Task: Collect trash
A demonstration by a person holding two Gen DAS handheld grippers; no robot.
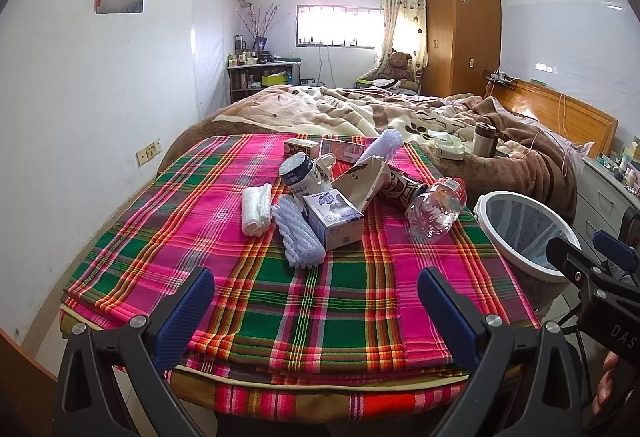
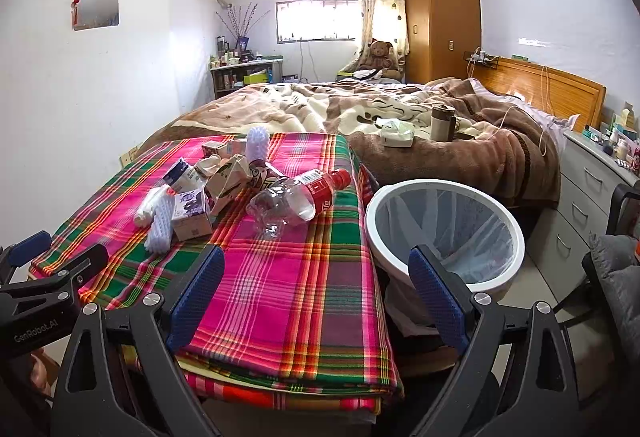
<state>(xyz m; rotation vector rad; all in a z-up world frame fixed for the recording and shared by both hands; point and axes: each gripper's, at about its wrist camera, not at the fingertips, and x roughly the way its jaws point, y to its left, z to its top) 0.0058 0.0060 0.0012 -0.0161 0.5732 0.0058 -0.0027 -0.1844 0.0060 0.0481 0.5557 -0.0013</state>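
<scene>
A heap of trash lies on the plaid cloth [image 1: 280,301]: a clear plastic bottle [image 1: 436,209] with a red label, a small white-and-blue carton [image 1: 334,223], white foam netting [image 1: 300,239], a rolled white tissue [image 1: 256,209], a brown paper carton [image 1: 362,183] and a blue-white bottle [image 1: 298,175]. The white-rimmed bin [image 2: 444,233] with a sheer liner stands to the right of the cloth. My left gripper [image 1: 316,311] is open above the near cloth, short of the heap. My right gripper [image 2: 316,295] is open between the cloth's right edge and the bin; the plastic bottle [image 2: 298,201] lies ahead of it.
Behind the cloth a bed carries a brown blanket [image 1: 360,109], a tumbler [image 2: 442,123] and a tissue pack [image 2: 396,133]. A white drawer unit [image 2: 588,197] and a dark chair [image 2: 616,277] stand at the right. A wardrobe [image 1: 462,29] is at the back.
</scene>
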